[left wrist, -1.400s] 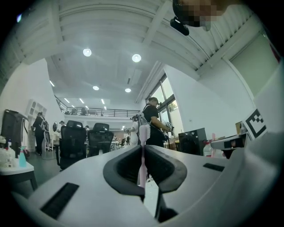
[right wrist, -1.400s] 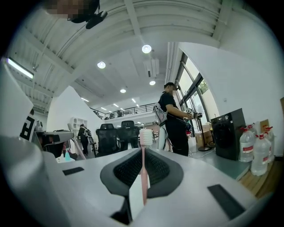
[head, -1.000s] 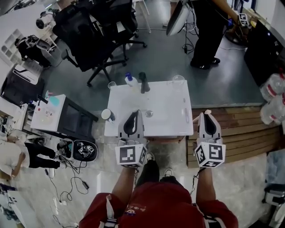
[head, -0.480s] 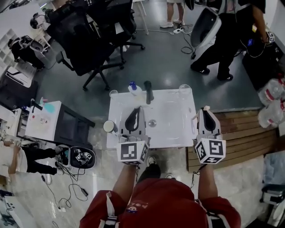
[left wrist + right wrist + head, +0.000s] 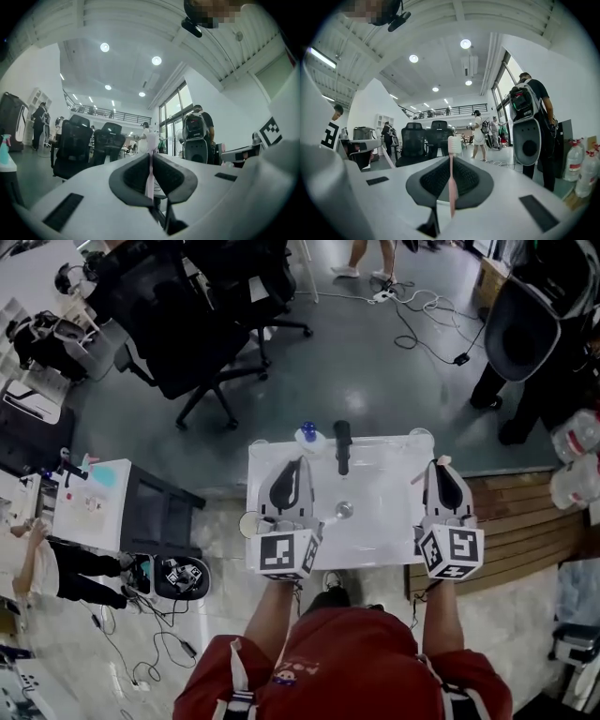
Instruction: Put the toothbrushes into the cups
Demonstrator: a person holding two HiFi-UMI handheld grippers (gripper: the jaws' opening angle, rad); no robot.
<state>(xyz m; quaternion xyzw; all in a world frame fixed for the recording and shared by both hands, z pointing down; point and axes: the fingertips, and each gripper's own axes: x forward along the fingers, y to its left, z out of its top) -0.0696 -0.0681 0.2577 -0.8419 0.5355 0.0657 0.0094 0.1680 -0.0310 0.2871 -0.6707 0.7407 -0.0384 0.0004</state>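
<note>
Both tools hover over the near half of the white rectangular table (image 5: 375, 526), the left gripper (image 5: 294, 476) toward its left side and the right gripper (image 5: 444, 482) at its right edge. Two clear round cups stand at the far corners, one left (image 5: 259, 442) and one right (image 5: 420, 435), well apart from either gripper. The left jaws pinch a slim pale-pink plastic toothbrush (image 5: 150, 174) and the right jaws a pink plastic toothbrush with a white bristle head (image 5: 451, 187). The grasping looks done and the carry is in hand, and next each brush probably needs bringing forward over a cup's mouth, tipping handle-down and releasing only once inside the rim.
</note>
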